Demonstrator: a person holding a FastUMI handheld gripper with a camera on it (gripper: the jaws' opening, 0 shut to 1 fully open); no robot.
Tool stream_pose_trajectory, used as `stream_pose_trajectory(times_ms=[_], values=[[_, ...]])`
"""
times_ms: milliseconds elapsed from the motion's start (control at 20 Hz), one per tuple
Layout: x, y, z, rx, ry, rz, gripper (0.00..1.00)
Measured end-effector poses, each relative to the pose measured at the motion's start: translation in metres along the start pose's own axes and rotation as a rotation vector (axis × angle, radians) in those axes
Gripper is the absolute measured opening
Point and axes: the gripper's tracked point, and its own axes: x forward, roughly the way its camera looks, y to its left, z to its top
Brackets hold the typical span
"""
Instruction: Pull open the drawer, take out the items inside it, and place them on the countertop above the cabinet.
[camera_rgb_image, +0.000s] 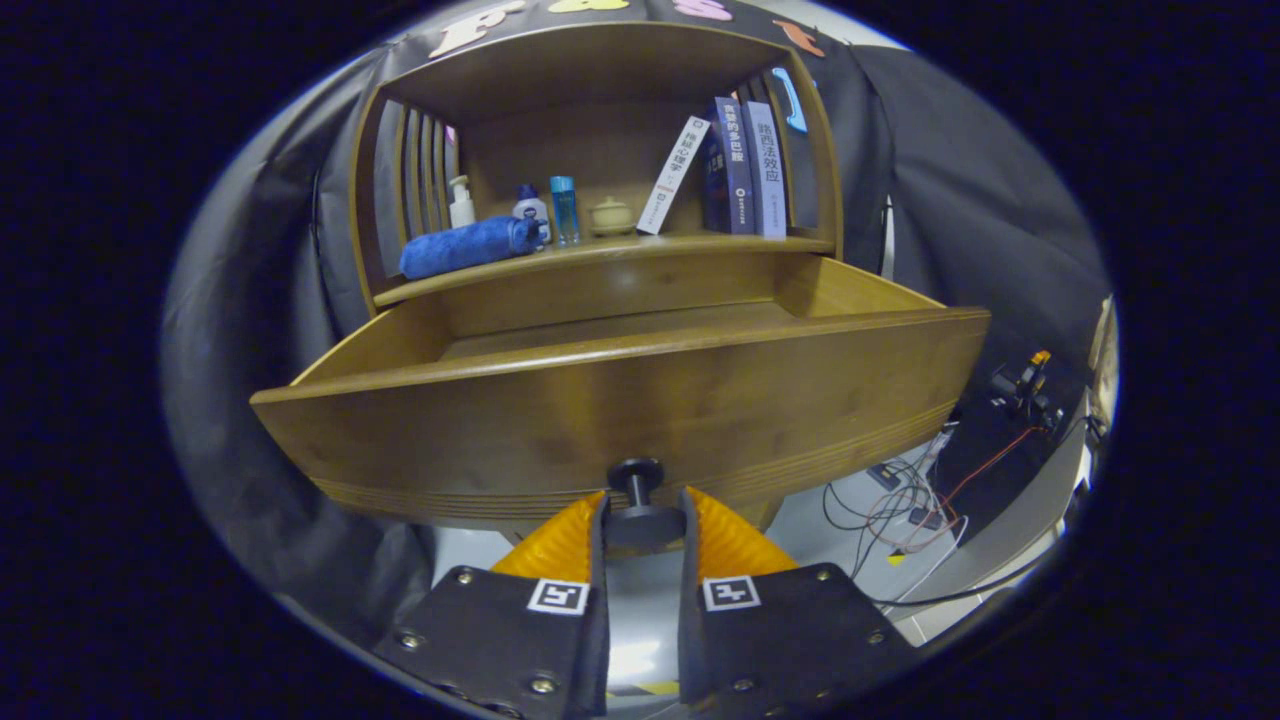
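The wooden drawer (620, 400) is pulled out of the cabinet toward me, its front panel tilted slightly. Its dark round knob (637, 500) sits between my fingers, and my gripper (642, 520) is shut on it, both fingers pressing its sides. From this low angle I see a strip of the drawer's bare wooden floor; the front panel hides the rest of the inside. Above the drawer runs the countertop (700, 243), with a rolled blue towel (470, 246), a white pump bottle (461, 203), two small bottles (564, 210), a small lidded jar (611, 216) and several books (735, 165).
The cabinet's upper shelf frame (600, 60) arches over the countertop, slatted at both sides. Black cloth hangs behind and around it. Down to the right of the drawer, cables (910, 500) and a small orange-and-black device (1022, 385) lie on the floor.
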Motion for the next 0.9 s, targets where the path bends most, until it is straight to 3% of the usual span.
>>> stream_pose_trajectory(times_ms=[200,500,600,900], values=[[0.000,-0.001,-0.001,-0.010,0.004,-0.011,0.29],[-0.015,0.007,0.013,0.002,-0.033,-0.007,0.49],[-0.026,0.010,0.034,0.012,-0.097,0.002,0.56],[-0.042,0.027,0.123,-0.001,-0.266,0.016,0.55]])
